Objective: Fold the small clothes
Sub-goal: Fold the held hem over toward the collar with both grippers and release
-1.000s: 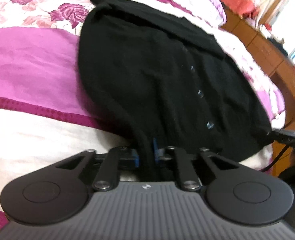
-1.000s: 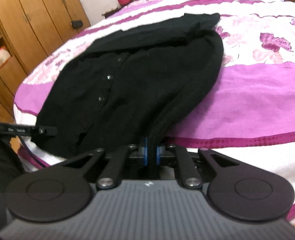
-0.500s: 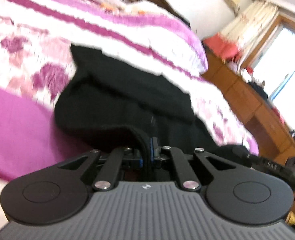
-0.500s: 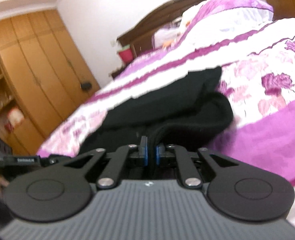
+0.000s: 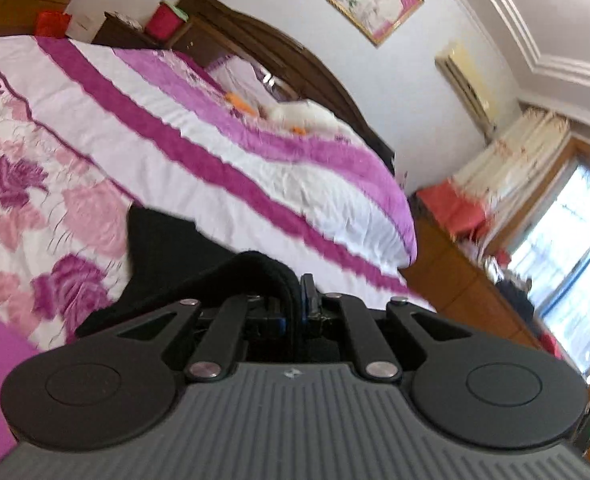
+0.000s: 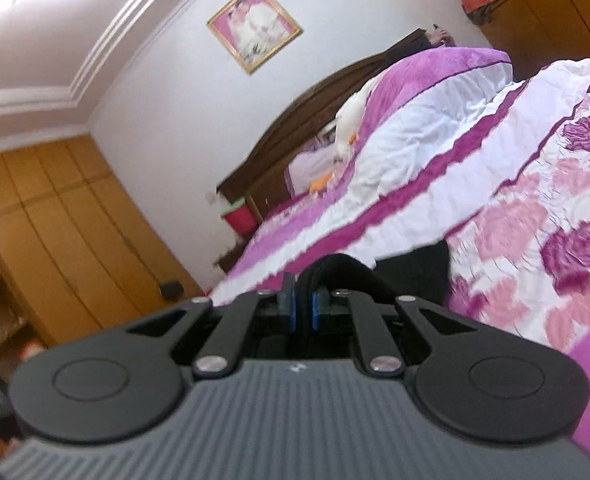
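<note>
A black knit cardigan lies on the bed's floral quilt. Only a small part of it shows in each view. My left gripper is shut on a folded black edge of the cardigan, which arches up between its blue pads. My right gripper is likewise shut on a black edge of the cardigan. Both grippers are lifted and tilted up toward the headboard. Most of the garment is hidden below the gripper bodies.
The quilt is pink, white and magenta. A dark wooden headboard and a white pillow are at the far end. A wooden wardrobe stands beside the bed. A wooden dresser stands by the window.
Both grippers have lifted and swung forward toward the headboard, carrying the cardigan's edge over itself. The spread-out garment has dropped out of view and the room's walls now show.
</note>
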Tool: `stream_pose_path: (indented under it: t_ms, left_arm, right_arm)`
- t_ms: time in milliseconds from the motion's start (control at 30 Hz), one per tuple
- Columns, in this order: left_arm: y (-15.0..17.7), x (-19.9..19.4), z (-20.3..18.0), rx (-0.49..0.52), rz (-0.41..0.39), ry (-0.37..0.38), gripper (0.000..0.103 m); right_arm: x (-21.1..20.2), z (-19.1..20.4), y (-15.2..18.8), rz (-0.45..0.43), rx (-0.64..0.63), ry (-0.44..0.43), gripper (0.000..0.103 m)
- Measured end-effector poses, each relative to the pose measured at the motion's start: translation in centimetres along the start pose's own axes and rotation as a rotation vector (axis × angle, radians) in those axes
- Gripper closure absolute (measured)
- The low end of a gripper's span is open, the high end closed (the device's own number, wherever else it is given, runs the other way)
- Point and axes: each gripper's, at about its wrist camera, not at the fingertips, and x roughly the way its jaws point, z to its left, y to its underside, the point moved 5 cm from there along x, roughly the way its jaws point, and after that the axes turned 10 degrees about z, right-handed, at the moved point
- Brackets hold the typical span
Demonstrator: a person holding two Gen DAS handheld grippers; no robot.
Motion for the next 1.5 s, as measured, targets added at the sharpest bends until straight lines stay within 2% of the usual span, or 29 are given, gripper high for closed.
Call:
stream_pose_path:
  t_ms: [267, 433, 667, 800, 933, 1133, 1233, 1333, 1433, 1500]
  left_arm:
    - [-4.0, 2.7, -1.7, 0.003, -0.065, -0.027, 0.096]
    - [-5.7, 5.5, -1.3, 0.011, -0.065, -0.063, 0.096]
    - [-7.9, 10.0, 1.4, -0.022, -0.046, -0.111, 0.096]
    - [-9.5, 13.4, 2.3, -0.007, -0.029, -0.139, 0.096]
    - [-10.3, 18.2, 3.9, 0.028, 0.024, -0.166, 0.096]
    - [-9.8, 25.2, 8.4, 0.078, 0.148, -0.259, 0.096]
    - [-9.2, 27.9, 10.7, 0.080, 0.209, -0.309, 0.095]
    - [-8.3, 29.7, 12.1, 0.113, 0.263, -0.335, 0.094]
    - [-8.1, 30.1, 12.3, 0.143, 0.277, -0.340, 0.093]
    - [-8.1, 29.6, 12.0, 0.157, 0.281, -0.339, 0.087]
  right_arm:
    - [3.3, 0.2, -3.6, -0.098, -0.011, 0.054, 0.093]
    - [6.3, -0.3, -4.0, -0.100, -0.026, 0.093, 0.093]
    - [10.6, -1.2, -5.0, -0.092, -0.033, 0.113, 0.093]
    - [13.6, -1.6, -5.4, -0.090, -0.074, 0.146, 0.093]
    - [17.2, -3.2, -5.0, -0.028, -0.072, 0.177, 0.093]
    - [22.7, -6.4, -3.5, 0.096, -0.108, 0.259, 0.093]
    - [24.8, -8.5, -2.8, 0.182, -0.061, 0.283, 0.092]
    - [26.3, -10.4, -2.0, 0.253, -0.017, 0.309, 0.090]
    - [27.3, -11.6, -1.2, 0.329, 0.023, 0.307, 0.090]
    - [27.2, -11.5, -1.1, 0.334, 0.023, 0.293, 0.087]
